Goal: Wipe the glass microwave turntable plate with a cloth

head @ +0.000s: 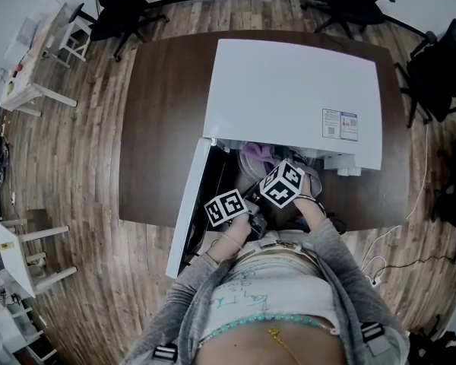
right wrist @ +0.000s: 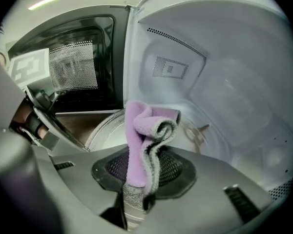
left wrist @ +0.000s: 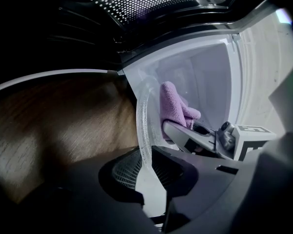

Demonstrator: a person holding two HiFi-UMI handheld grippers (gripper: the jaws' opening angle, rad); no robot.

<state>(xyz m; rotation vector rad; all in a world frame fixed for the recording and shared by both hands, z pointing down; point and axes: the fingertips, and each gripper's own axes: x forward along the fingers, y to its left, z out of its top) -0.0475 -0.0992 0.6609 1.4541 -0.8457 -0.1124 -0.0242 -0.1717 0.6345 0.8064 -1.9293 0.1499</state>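
Observation:
The glass turntable plate (left wrist: 142,126) stands on edge at the microwave's mouth, and my left gripper (left wrist: 145,172) is shut on its rim. In the right gripper view the plate (right wrist: 105,128) shows as a pale disc behind the jaws. My right gripper (right wrist: 136,189) is shut on a folded purple cloth (right wrist: 146,130) with a grey back, whose free end curls over above the jaws. From the left gripper view, the cloth (left wrist: 175,106) lies against the plate's far face, with the right gripper's fingers (left wrist: 190,138) just below it. In the head view both marker cubes (head: 283,184) sit at the oven opening.
The white microwave (head: 296,97) stands on a dark brown table (head: 163,112), its door (head: 188,204) swung open to the left. The white oven cavity (right wrist: 224,82) lies behind the cloth. Office chairs (head: 118,6) and small white tables (head: 15,249) stand around on the wood floor.

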